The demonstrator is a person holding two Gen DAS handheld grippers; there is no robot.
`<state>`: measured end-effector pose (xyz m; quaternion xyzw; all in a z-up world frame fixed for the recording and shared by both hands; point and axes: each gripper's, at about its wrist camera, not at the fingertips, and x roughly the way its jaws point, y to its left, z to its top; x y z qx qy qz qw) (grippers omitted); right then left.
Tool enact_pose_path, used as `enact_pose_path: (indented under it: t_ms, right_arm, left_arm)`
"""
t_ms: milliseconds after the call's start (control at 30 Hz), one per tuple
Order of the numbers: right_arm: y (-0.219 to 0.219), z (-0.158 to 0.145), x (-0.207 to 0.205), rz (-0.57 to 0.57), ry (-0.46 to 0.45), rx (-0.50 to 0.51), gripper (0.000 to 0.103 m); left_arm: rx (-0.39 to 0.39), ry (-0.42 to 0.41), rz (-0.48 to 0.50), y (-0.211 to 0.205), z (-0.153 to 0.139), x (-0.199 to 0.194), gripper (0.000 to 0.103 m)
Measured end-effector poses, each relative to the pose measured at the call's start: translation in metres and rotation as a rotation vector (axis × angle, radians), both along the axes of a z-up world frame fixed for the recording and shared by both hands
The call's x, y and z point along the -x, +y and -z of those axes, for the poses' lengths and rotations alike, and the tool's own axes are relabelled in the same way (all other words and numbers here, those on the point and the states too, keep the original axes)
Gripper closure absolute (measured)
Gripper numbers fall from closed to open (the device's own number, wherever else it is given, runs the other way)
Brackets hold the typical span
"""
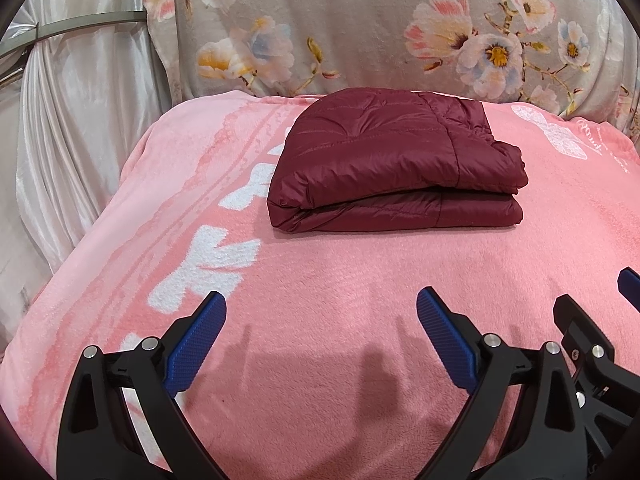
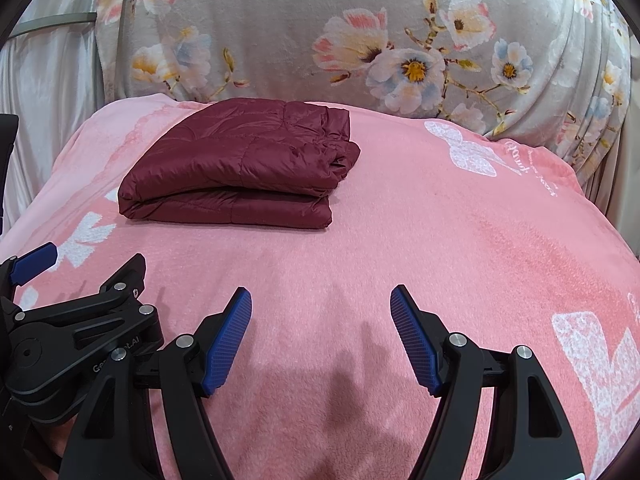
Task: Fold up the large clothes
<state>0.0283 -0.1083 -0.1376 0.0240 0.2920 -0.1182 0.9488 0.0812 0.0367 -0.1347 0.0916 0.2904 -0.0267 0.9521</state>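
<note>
A dark red quilted jacket [image 1: 392,168] lies folded in a compact stack on the pink blanket [image 1: 320,280], toward the far side; it also shows in the right wrist view [image 2: 240,168]. My left gripper [image 1: 322,304] is open and empty, hovering over the blanket well short of the jacket. My right gripper [image 2: 320,300] is open and empty too, beside the left one and to the right of the jacket. Part of the right gripper shows at the left view's right edge [image 1: 580,344]; part of the left gripper shows at the right view's left side [image 2: 80,320].
A grey floral cloth [image 1: 360,28] drapes upright behind the blanket. A pale satin curtain [image 1: 72,120] hangs at the left. The pink blanket [image 2: 480,240] has white butterfly prints and drops off at its left and right edges.
</note>
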Motion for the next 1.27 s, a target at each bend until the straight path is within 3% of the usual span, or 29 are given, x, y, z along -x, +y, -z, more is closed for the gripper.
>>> enact_pose_path:
  t_ms: [1267]
  right_arm:
    - [-0.0049, 0.0006, 0.0011, -0.008, -0.001, 0.007, 0.033]
  left_arm:
    - [-0.007, -0.006, 0.001, 0.0001, -0.0024, 0.0018, 0.012]
